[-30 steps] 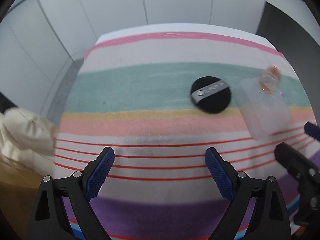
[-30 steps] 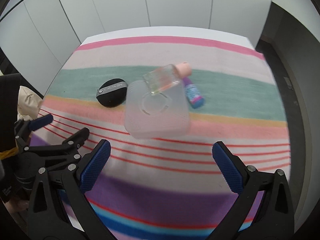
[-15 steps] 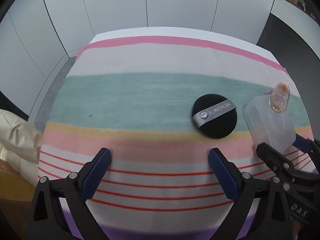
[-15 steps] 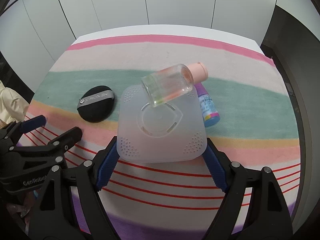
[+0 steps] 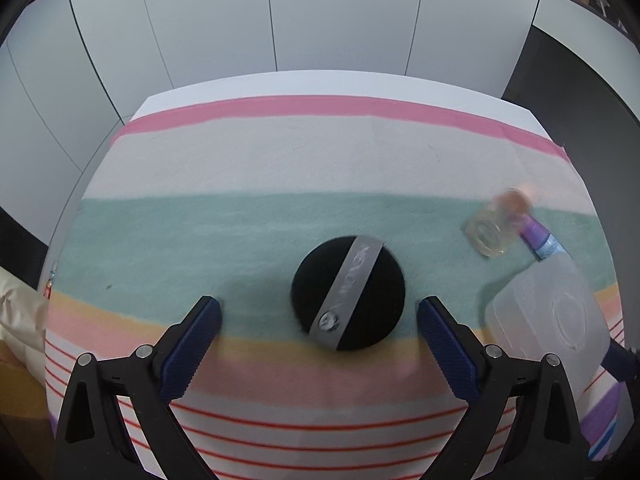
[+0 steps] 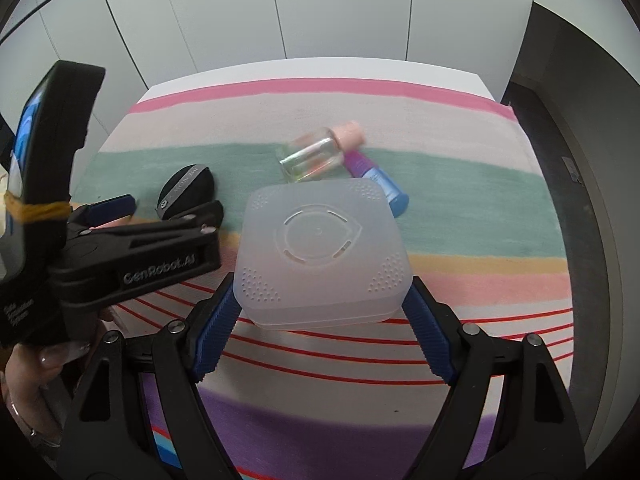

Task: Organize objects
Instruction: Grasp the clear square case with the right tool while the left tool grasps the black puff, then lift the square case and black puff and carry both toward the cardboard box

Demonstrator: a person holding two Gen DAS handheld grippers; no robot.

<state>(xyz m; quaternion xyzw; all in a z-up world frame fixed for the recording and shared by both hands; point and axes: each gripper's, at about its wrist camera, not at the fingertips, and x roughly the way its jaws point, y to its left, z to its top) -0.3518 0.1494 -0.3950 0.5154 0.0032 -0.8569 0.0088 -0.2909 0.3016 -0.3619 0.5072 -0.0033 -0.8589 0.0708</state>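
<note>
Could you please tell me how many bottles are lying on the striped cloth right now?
2. A clear glass bottle with a pink cap lies on the green stripe behind the translucent box. A purple-and-blue bottle lies beside it, partly hidden by the box. Others may be hidden.

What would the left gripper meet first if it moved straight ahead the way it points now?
Most likely the black powder puff, lying on the striped cloth between and just beyond the open left gripper fingers; exact depth is unclear.

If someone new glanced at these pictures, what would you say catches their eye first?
Probably the frosted plastic box gripped by the right claw above the striped cloth. Next, the black powder puff lying between the open left claw's fingers, with a clear bottle lying beyond.
</note>
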